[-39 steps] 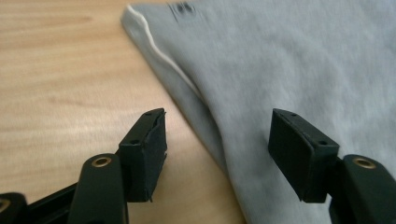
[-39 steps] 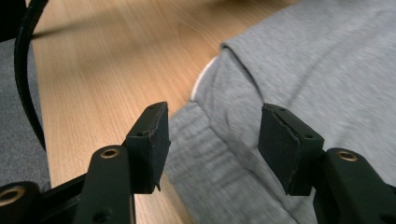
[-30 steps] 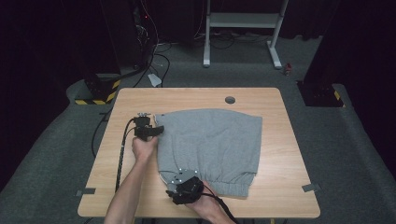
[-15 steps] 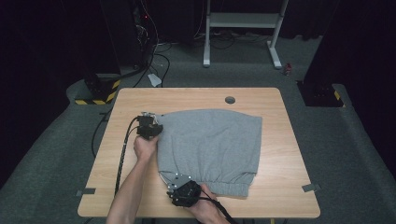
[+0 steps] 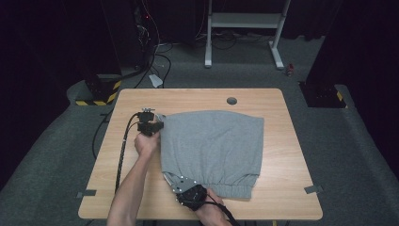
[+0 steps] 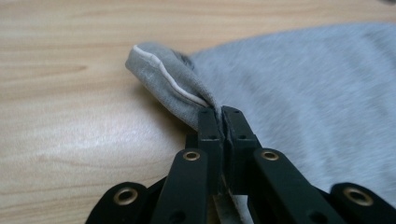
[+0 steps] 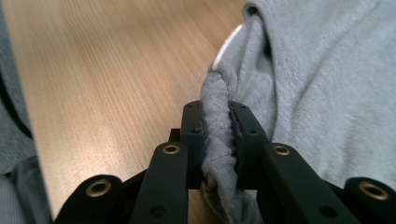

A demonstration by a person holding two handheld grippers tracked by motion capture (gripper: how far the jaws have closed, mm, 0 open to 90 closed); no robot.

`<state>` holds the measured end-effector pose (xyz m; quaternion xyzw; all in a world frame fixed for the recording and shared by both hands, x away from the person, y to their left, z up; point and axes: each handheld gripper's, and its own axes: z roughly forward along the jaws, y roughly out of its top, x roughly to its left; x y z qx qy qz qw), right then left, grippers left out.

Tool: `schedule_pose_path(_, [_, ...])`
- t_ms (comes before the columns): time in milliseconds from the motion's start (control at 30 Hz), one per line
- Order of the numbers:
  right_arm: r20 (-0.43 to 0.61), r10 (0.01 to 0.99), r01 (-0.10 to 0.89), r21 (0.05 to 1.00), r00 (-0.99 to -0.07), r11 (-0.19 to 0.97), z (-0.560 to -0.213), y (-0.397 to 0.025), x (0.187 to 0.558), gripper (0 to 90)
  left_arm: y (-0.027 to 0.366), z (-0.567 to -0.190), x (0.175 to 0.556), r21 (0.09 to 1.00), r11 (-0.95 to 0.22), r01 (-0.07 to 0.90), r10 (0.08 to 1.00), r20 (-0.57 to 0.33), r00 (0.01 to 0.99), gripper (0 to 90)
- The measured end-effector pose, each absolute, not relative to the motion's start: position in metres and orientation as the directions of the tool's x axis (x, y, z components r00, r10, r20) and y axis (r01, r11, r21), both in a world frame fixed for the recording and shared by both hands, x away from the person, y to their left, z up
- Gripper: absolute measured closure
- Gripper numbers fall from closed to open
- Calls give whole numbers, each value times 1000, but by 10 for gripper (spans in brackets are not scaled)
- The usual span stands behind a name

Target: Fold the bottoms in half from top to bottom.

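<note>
While spread flat mid-table, the grey sweatshirt (image 5: 211, 148) is clamped at two corners.
Left gripper (image 5: 157, 125) pinches its ten o'clock corner; right gripper (image 5: 181, 185) bites the ribbed hem at seven o'clock on the wooden table (image 5: 282, 155).

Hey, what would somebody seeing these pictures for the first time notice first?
A grey garment spread flat over the middle of a wooden table stands out most. Next, the two grippers pinching its left side: the left gripper is shut on the far corner, the right gripper on the near, gathered hem. Beyond the table the room is dark, with cables on the floor.
</note>
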<state>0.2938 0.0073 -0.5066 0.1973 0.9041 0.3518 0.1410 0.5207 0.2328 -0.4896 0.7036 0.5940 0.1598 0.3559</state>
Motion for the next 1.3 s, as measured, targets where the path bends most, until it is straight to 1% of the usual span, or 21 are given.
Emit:
schedule_pose_path(67, [-105,461,263,701,-881,663,-502,4,294,776,232,-480,521,706,-45,707,944,-202,261,872])
schedule_pose_path(133, [-108,463,260,704,-880,660,-495,1,294,779,230,-471,520,717,-19,697,934,-235,268,873])
schedule_pose_path(200, [-81,469,274,718,-880,639,-484,-4,294,780,227,-460,520,725,-40,688,932,-222,287,873])
schedule_pose_path(267, [-76,471,277,722,-879,634,-481,-6,294,781,226,-454,520,735,-34,677,929,-226,293,874])
schedule_pose_path(300, [-69,477,280,733,-876,620,-474,-11,294,782,227,-450,520,737,-26,676,925,-239,296,874])
schedule_pose_path(367, [-55,481,290,736,-875,611,-468,-16,296,782,227,-447,521,738,-31,674,926,-233,298,874])
schedule_pose_path(700, [-36,480,302,736,-876,606,-461,-20,297,783,229,-437,521,741,0,672,913,-274,302,875])
schedule_pose_path(1133, [-30,440,284,725,-897,627,-452,-7,297,783,250,-425,513,746,17,666,918,-275,285,875])
schedule_pose_path(1300, [-19,419,275,728,-908,628,-448,1,297,783,265,-416,506,752,35,659,926,-272,262,875])
